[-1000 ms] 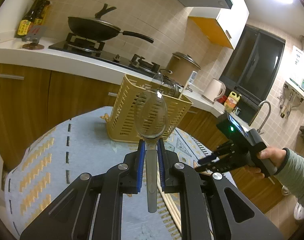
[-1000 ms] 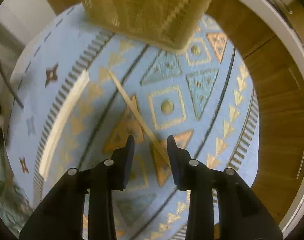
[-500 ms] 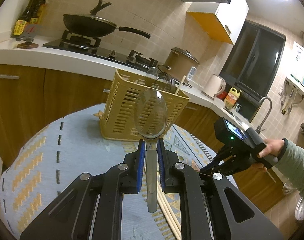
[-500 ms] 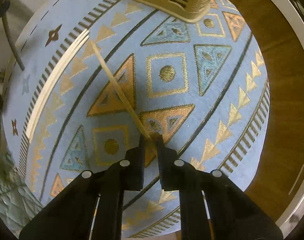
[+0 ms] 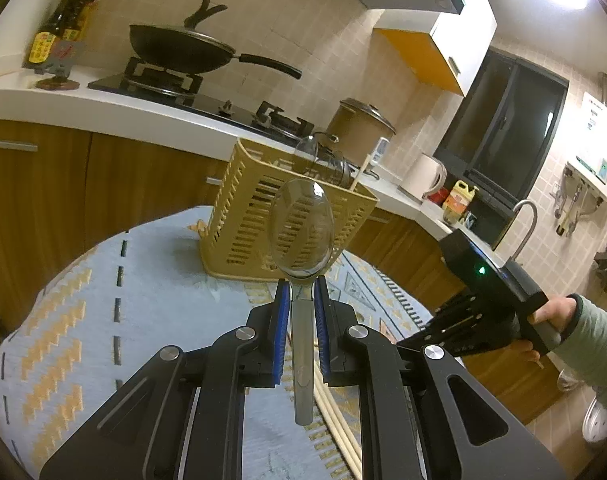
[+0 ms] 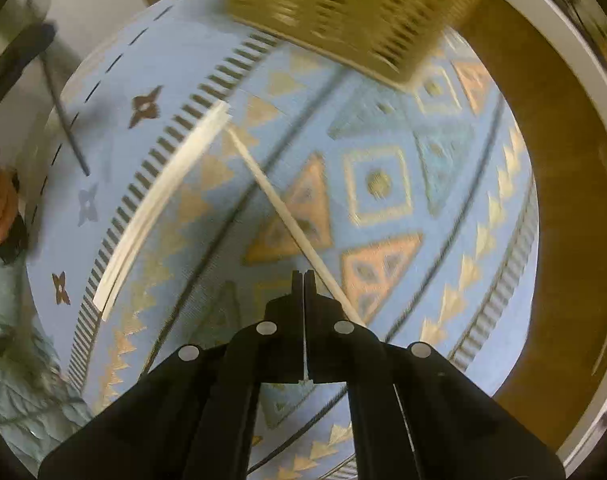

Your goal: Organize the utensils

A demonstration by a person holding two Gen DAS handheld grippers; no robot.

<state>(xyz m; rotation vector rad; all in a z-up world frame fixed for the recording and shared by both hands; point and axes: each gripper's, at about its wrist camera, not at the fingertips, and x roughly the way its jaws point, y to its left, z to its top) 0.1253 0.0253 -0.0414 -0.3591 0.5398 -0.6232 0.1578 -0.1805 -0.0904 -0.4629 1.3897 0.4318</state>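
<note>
We see a round table [image 5: 151, 280] covered with a blue patterned cloth, and at its far side a yellow slotted basket [image 5: 255, 220] that already stands a clear spoon and a stick upright. Our left claw [image 5: 302, 292] is clamped on the handle of a clear plastic spoon [image 5: 302, 232]; the blue pads press both sides of the handle, the bowl rises above the fingertips in front of the basket, and the handle end hangs down between the arms. Our right claw [image 6: 303, 276] points down at the cloth with its fingers pressed fully together and nothing between them. A single chopstick [image 6: 279, 204] lies on the cloth just beside the right finger, running diagonally away toward the basket [image 6: 343, 8]; whether it touches the finger we cannot tell. A bundle of chopsticks [image 6: 159, 208] lies well to the left of it. Bottles [image 5: 51, 40] on the kitchen counter carry yellow labels, too small to read.
</note>
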